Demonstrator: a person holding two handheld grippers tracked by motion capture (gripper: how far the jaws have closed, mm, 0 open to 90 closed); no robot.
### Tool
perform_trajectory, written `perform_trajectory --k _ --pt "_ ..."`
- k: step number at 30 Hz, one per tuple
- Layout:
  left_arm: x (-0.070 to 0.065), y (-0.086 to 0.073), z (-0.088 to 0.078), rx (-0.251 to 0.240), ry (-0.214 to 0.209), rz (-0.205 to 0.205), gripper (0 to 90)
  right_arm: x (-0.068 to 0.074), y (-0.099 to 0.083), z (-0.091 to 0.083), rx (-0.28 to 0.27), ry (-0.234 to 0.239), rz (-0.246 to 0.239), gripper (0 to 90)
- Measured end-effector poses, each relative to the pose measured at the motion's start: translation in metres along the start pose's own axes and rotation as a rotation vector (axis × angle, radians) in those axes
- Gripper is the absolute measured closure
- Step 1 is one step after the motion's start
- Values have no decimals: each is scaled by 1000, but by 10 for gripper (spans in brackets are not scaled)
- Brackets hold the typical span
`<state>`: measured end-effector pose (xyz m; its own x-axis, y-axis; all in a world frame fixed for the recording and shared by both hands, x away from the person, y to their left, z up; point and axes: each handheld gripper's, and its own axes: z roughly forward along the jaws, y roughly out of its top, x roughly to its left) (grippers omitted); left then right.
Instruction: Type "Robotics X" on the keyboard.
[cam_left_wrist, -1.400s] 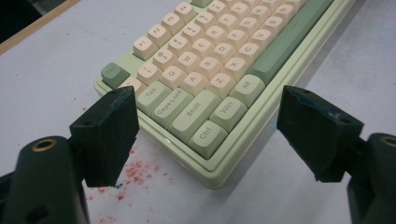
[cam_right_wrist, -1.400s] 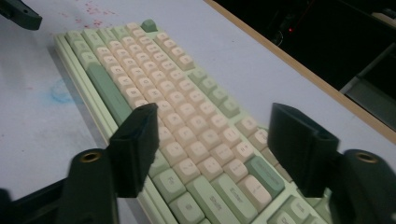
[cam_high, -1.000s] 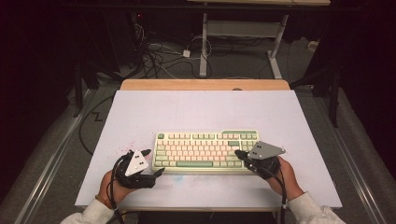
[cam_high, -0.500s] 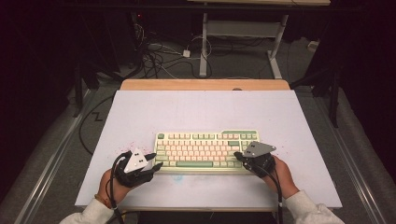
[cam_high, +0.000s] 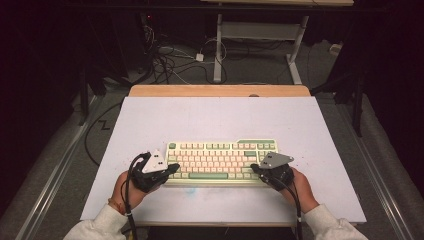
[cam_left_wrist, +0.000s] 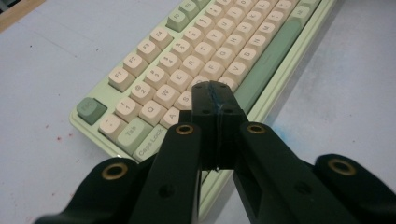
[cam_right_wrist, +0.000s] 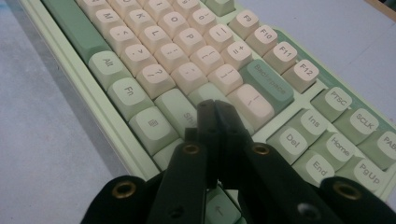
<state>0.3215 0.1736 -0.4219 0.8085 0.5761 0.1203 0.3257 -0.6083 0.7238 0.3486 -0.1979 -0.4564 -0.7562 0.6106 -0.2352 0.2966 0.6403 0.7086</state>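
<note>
I hold each closed hand-held gripper, left (cam_high: 172, 168) and right (cam_high: 256, 169), over the keyboard (cam_high: 222, 159) at lower centre, seemingly to press keys.

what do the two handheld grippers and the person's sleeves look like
Both the left gripper and the right gripper are black, each topped by a grey three-cornered plate and trailing a black cable. Brass-coloured rivets dot the black jaws. The sleeves are white, with a band at the left wrist.

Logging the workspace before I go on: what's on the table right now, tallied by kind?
Keyboard: 1
Tongs: 2, left tongs and right tongs, both shut, one at each end of the keyboard
Total: 3
</note>
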Motion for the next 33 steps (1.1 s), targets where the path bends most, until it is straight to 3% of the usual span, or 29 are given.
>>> perform_trajectory --k 9,16,33 --pt "4 18 25 82 -41 9 878 0 -1 0 -3 -1 0 900" --pt "5 22 43 123 -62 16 878 0 -1 0 -3 -2 -1 900" --pt "4 22 58 157 -53 27 877 2 0 0 -1 -9 -5 900"
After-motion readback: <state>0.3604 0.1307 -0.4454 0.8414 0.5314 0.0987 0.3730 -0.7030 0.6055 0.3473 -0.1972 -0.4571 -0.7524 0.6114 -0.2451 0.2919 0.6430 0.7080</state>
